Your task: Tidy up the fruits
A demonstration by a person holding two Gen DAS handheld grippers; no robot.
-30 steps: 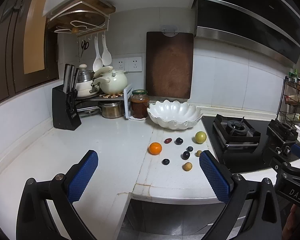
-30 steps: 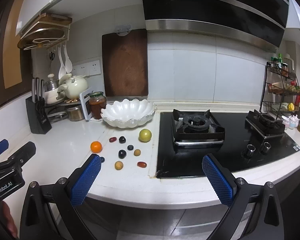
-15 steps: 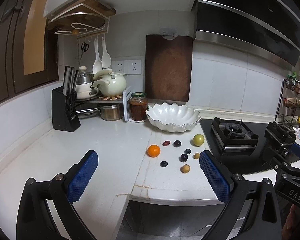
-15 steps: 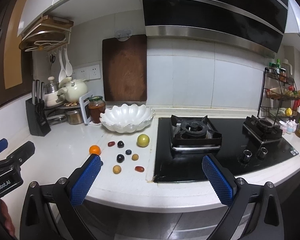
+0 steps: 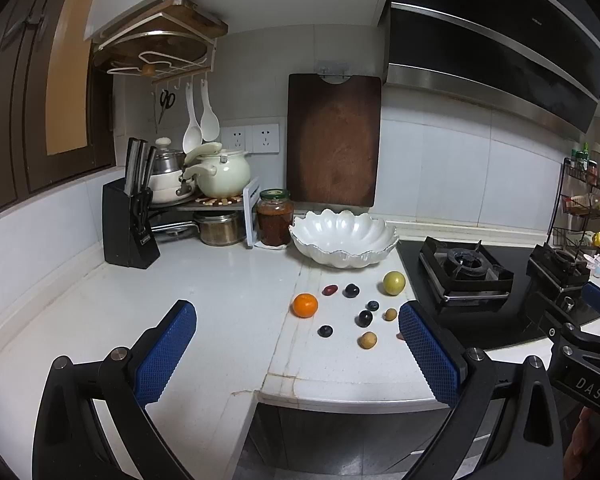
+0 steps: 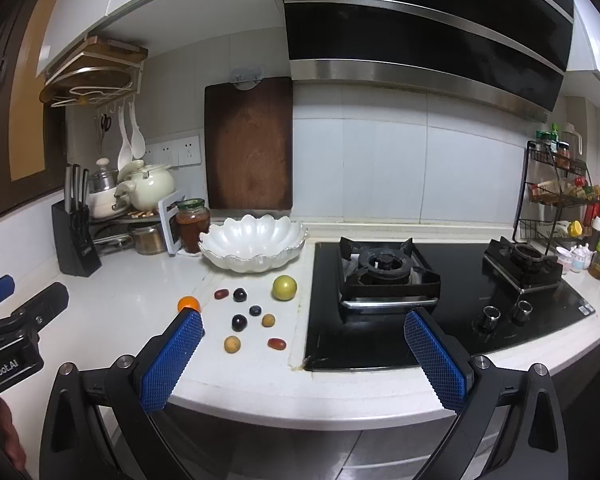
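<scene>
Several small fruits lie loose on the white counter in front of a white scalloped bowl (image 5: 374, 236) (image 6: 220, 246). Among them are an orange (image 5: 305, 305) (image 6: 189, 303), a yellow-green round fruit (image 5: 393, 283) (image 6: 284, 288), dark plums (image 5: 351, 290) (image 6: 239, 322), tan longans (image 5: 368, 339) (image 6: 232, 344) and a red grape (image 6: 276, 343). My left gripper (image 5: 298, 354) is open and held back from the counter edge, nothing between its blue pads. My right gripper (image 6: 304, 360) is also open and empty, short of the counter, to the right of the fruits.
A black gas hob (image 6: 384, 268) fills the counter right of the fruits. A sauce jar (image 5: 275, 217), a knife block (image 5: 130, 224) and a rack of pots (image 5: 216, 176) stand at the back left. A wooden board (image 5: 334, 140) hangs on the wall. A spice rack (image 6: 560, 196) is far right.
Both grippers have drawn back and risen a little, so the counter and fruits sit slightly farther away. Both stay open; no fruit has moved.
</scene>
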